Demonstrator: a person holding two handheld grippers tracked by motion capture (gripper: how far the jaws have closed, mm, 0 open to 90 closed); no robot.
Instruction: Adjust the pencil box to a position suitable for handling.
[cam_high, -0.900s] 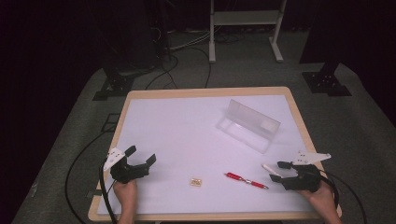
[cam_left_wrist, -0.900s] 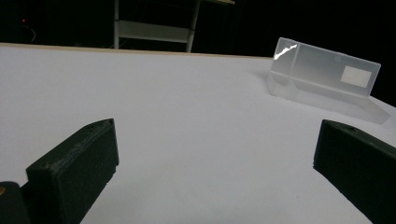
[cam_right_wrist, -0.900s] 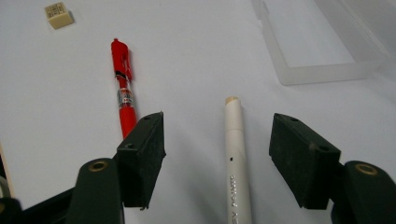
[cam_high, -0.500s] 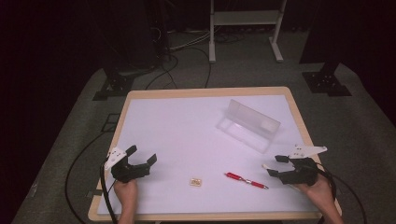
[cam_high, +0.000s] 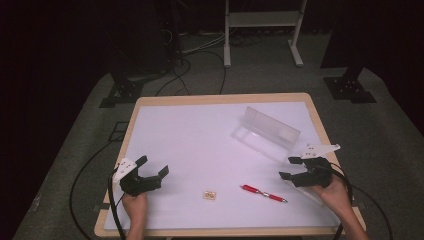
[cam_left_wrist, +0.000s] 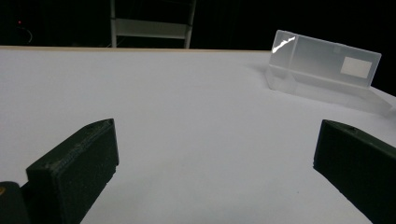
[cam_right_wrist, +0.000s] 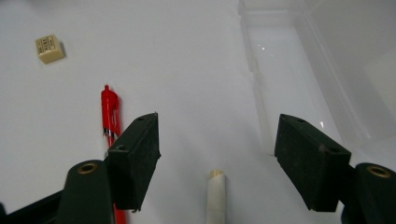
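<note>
Red pen (cam_right_wrist: 110, 122): slim body, silver band at mid-length, lying flat on the white table (cam_high: 200, 145) just beside the right tool (cam_right_wrist: 217, 144), outside one jaw. White stick (cam_right_wrist: 215, 196): cream-tipped, lying between that tool's wide-open, empty jaws. Left tool (cam_high: 152, 169): open, empty, well apart from both

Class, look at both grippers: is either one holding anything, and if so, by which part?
Nothing is held. The left gripper and right gripper are both open, fingers bare; the red pen lies on the table.
</note>
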